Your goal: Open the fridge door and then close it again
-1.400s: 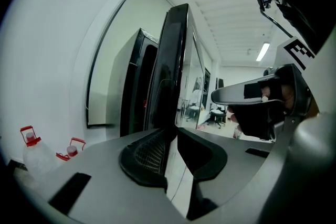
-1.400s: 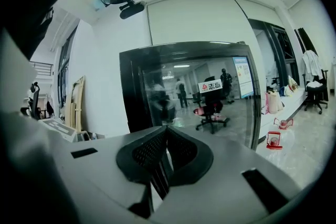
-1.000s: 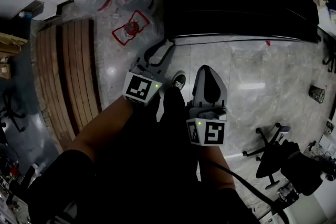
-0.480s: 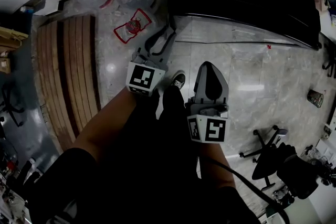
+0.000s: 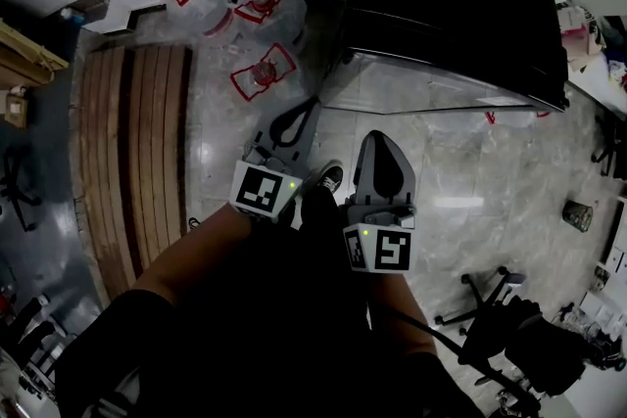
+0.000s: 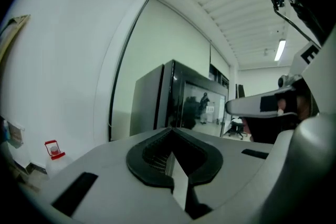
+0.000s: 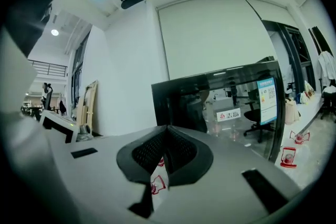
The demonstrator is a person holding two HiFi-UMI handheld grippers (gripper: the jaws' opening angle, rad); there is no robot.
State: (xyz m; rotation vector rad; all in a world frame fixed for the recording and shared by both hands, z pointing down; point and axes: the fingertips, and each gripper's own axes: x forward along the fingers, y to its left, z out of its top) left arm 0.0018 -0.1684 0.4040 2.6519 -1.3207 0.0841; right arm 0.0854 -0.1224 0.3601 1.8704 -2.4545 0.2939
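The black fridge (image 5: 441, 5) stands ahead at the upper right of the head view, its glass door (image 5: 421, 85) flat against the cabinet and mirroring the floor. My left gripper (image 5: 304, 109) is shut with nothing in it, its tip a short way off the fridge's lower left corner. The right gripper (image 5: 378, 140) beside it is also shut and empty, pointing at the door. In the left gripper view the fridge (image 6: 173, 102) rises beyond the closed left gripper (image 6: 170, 131). In the right gripper view the glass door (image 7: 226, 102) fills the space beyond the right gripper (image 7: 167, 128).
Three water bottles with red handles (image 5: 263, 71) stand on the floor left of the fridge. A slatted wooden bench (image 5: 137, 152) runs along the left. An office chair (image 5: 500, 318) is at the lower right. My shoe (image 5: 333, 152) shows between the grippers.
The fridge and bottles have shifted right and lower in the head view and look nearer. Both grippers stay shut and side by side.
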